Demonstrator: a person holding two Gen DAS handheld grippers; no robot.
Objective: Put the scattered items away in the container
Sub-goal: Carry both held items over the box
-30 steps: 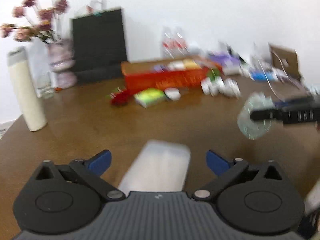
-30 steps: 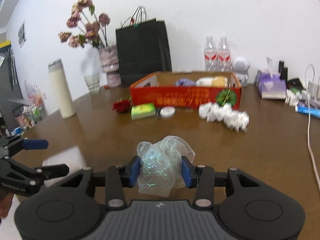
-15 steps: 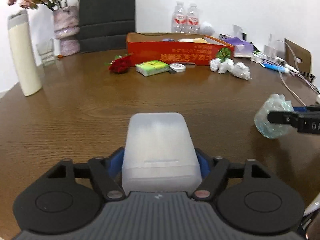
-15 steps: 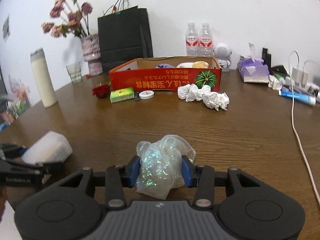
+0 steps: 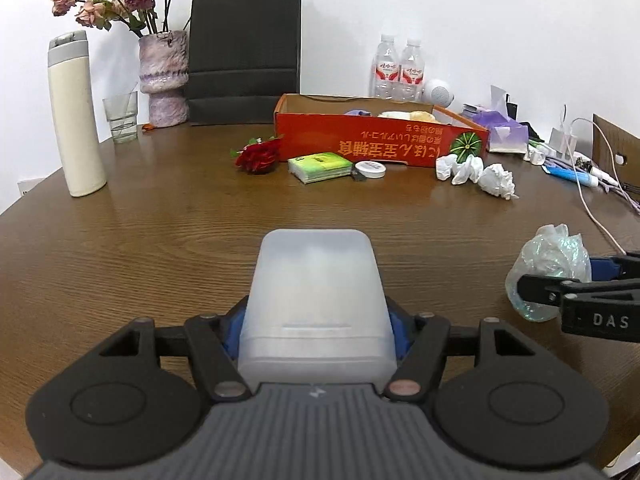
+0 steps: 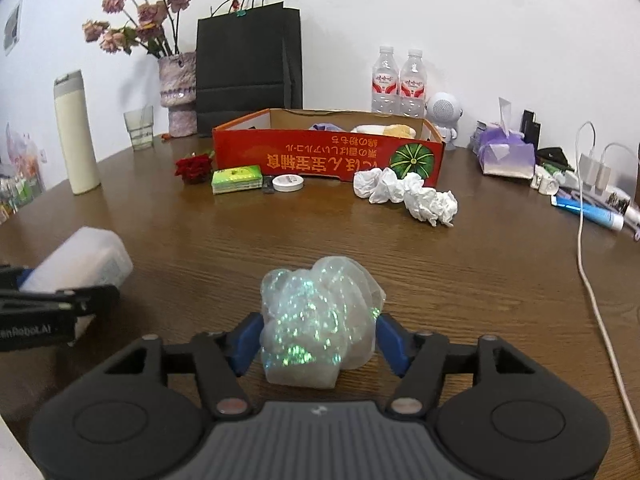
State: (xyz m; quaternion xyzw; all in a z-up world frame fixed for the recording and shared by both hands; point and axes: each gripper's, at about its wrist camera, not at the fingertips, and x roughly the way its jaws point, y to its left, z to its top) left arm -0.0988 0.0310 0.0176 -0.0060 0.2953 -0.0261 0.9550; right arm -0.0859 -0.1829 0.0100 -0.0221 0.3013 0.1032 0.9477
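Two grippers hold loads above the wooden table (image 5: 160, 240): the left gripper (image 5: 318, 326), clamped since a second ago on a frosted plastic box (image 5: 316, 300), and the right gripper (image 6: 318, 340), lettered "DAS", its jaws easing open around a glittery bag (image 6: 320, 316). Ahead stands the red cardboard box (image 6: 328, 156).

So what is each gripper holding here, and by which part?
Left gripper: frosted plastic box, by its sides. Right gripper, jaws opening: iridescent crumpled wrap, across its middle.

Black hand-held gripper (image 5: 316, 326) with blue pads (image 5: 234, 326), ribbed grey body, round screws.
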